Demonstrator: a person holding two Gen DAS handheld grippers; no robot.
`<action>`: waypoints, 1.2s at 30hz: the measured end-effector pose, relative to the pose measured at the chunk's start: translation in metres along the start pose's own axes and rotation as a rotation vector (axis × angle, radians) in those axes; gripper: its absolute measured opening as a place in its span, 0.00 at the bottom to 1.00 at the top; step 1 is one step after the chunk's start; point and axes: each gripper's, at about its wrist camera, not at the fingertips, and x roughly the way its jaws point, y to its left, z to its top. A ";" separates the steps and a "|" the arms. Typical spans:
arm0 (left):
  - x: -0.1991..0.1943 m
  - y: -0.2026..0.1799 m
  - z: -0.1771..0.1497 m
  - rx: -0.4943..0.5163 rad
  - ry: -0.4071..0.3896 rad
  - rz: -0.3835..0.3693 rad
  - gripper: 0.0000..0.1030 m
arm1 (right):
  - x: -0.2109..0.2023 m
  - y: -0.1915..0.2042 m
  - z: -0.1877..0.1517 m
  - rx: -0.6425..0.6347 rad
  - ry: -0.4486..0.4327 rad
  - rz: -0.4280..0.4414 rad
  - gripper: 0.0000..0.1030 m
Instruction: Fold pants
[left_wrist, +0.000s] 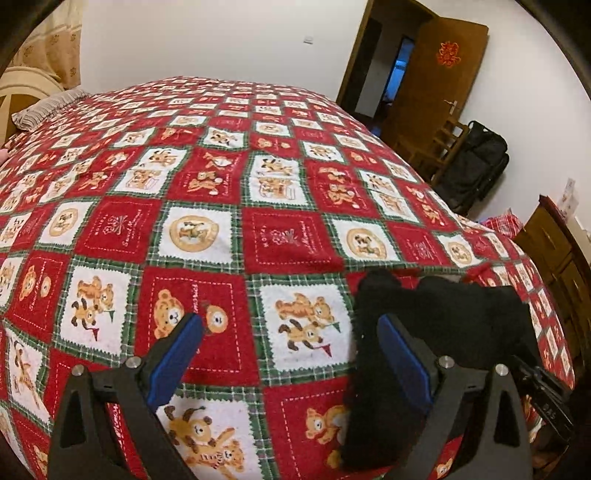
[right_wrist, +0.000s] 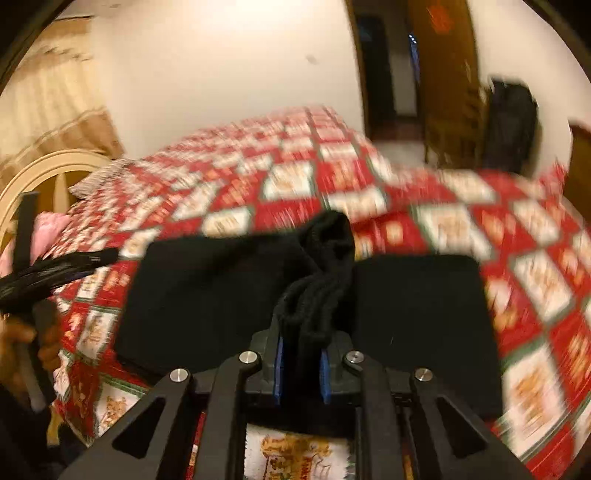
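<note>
The black pants (right_wrist: 207, 288) lie in a flat folded pile on the bed's red teddy-bear quilt (right_wrist: 535, 280). My right gripper (right_wrist: 301, 343) is shut on a bunched ridge of the black cloth (right_wrist: 325, 251), which rises from between its blue pads. In the left wrist view the same pants (left_wrist: 450, 321) sit at the lower right. My left gripper (left_wrist: 289, 319) stands wide open over the quilt (left_wrist: 207, 229) with nothing between its fingers. Its right finger (left_wrist: 402, 362) is in front of the pants' left edge.
A pillow (left_wrist: 40, 110) and a cream headboard (right_wrist: 48, 173) are at the bed's far left. An open brown door (left_wrist: 432, 85), a wooden chair (left_wrist: 439, 144), a black suitcase (left_wrist: 476, 166) and a dresser (left_wrist: 557, 254) stand on the right. A person's hand (right_wrist: 18, 343) shows at the left edge.
</note>
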 end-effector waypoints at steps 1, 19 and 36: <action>-0.001 0.000 0.003 -0.007 -0.004 0.004 0.95 | -0.017 0.000 0.005 -0.056 -0.043 -0.015 0.15; 0.022 -0.064 0.018 0.143 -0.017 0.024 0.95 | -0.025 -0.071 -0.043 -0.016 0.059 -0.137 0.15; 0.043 -0.071 0.012 0.112 0.024 0.066 0.96 | -0.050 -0.047 0.006 0.056 -0.091 0.010 0.29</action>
